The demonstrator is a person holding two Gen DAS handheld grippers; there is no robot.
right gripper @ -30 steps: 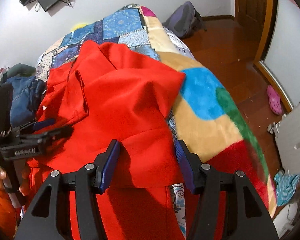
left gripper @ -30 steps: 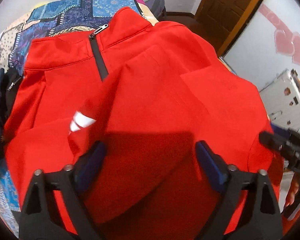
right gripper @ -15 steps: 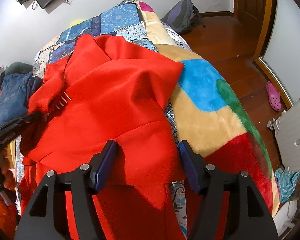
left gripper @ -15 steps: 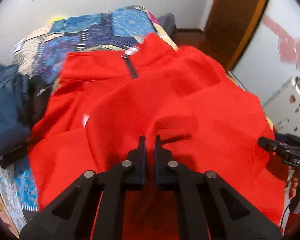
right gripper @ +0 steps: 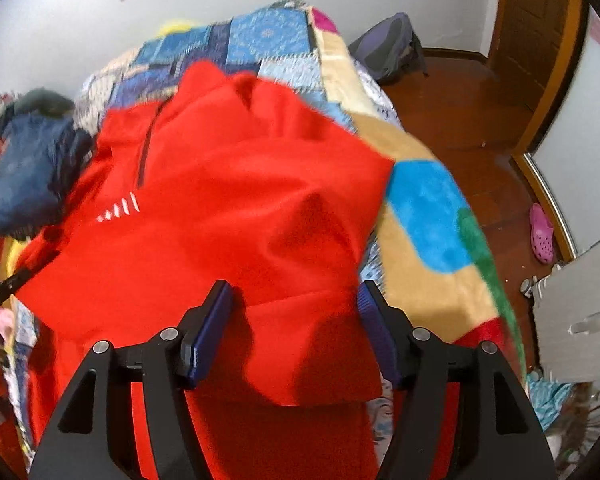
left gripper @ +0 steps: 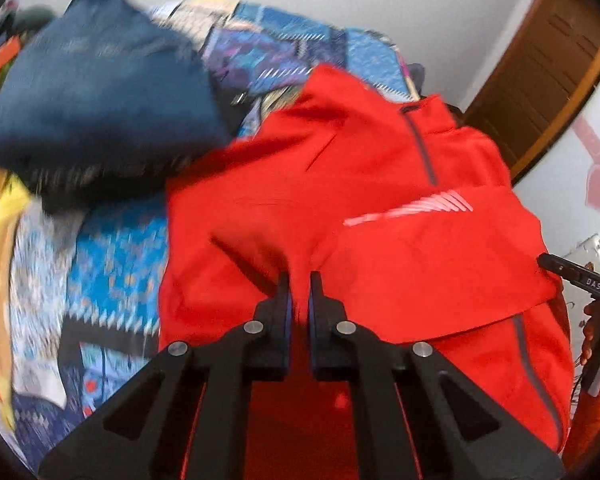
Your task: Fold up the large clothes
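Since the earlier frame, left gripper (left gripper: 299, 280) has clamped onto the red jacket (left gripper: 380, 240) lying on the quilt (right gripper: 428, 208), dragging it sideways. Right gripper (right gripper: 294, 300) straddles the hem, released; keep the fold taut.

Matt red fleece jacket (right gripper: 228, 208); plush patchwork blanket (right gripper: 424, 216); glossy wooden floor (right gripper: 472, 120).

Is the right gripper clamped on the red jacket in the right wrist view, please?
No, the right gripper stands open, its blue pads wide apart over the red jacket without pressing on the fabric.
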